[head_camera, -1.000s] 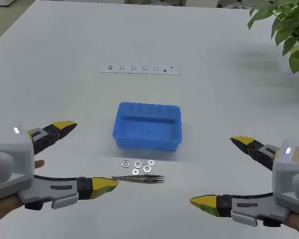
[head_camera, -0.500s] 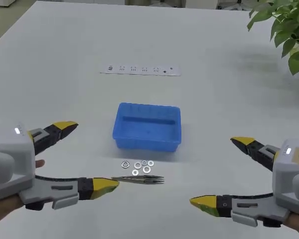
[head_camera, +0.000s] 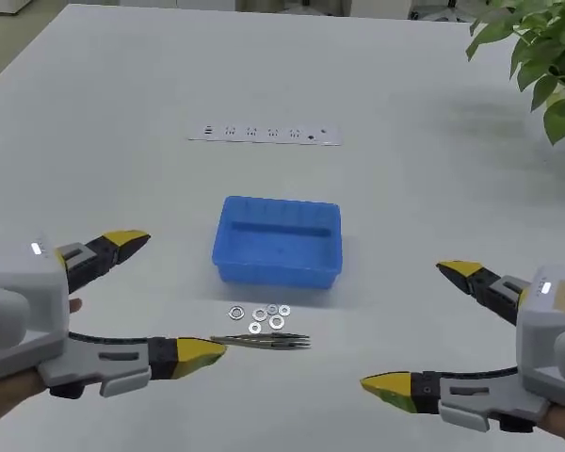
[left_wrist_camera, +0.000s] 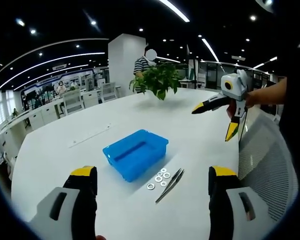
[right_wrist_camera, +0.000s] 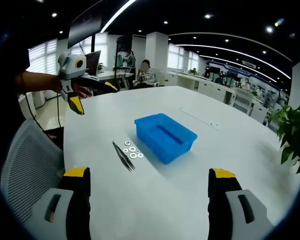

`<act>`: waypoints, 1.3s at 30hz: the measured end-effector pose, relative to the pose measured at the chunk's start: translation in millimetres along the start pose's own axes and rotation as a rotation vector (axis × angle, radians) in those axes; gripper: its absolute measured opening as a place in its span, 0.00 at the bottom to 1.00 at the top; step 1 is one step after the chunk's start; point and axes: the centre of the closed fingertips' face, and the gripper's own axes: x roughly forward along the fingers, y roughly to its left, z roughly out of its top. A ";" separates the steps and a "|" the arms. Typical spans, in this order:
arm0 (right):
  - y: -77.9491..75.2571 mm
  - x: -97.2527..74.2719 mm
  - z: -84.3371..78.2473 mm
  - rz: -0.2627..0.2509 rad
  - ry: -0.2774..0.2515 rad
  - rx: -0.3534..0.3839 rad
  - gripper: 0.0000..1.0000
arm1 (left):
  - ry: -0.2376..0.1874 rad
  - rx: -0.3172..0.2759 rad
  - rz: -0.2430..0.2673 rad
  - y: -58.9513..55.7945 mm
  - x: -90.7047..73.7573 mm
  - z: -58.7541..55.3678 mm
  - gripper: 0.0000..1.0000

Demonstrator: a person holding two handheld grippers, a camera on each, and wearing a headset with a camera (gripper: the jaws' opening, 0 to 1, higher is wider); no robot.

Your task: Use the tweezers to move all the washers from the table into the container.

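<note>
White table (head_camera: pixel 405 141) carries blue container (head_camera: pixel 278 238) near centre. Left gripper (head_camera: pixel 179 294) and right gripper (head_camera: pixel 405 326) hover at either side, jaws spread wide, nothing held. Tweezers (head_camera: pixel 262 339) lie flat near container's front wall. Washers (head_camera: pixel 262 314) cluster on tabletop between the two.

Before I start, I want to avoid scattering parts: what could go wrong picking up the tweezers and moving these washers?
The tweezers lie flat on the table, right beside the washers, so the open left tongs or right tongs could knock washers apart while grabbing them. The washers are small and flat; one may slip off before clearing the wall of the blue container.
</note>
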 end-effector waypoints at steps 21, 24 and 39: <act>-1.3 -1.9 -3.8 0.000 0.010 -0.002 1.00 | 0.002 -0.007 -0.016 -2.3 4.9 0.9 0.99; -0.9 -2.1 -3.9 0.000 0.011 0.001 1.00 | 0.008 -0.002 -0.016 -2.1 5.2 -0.6 0.99; -0.7 -2.8 -5.8 0.016 0.030 -0.017 0.97 | 0.025 0.030 -0.034 2.0 5.9 -1.5 0.95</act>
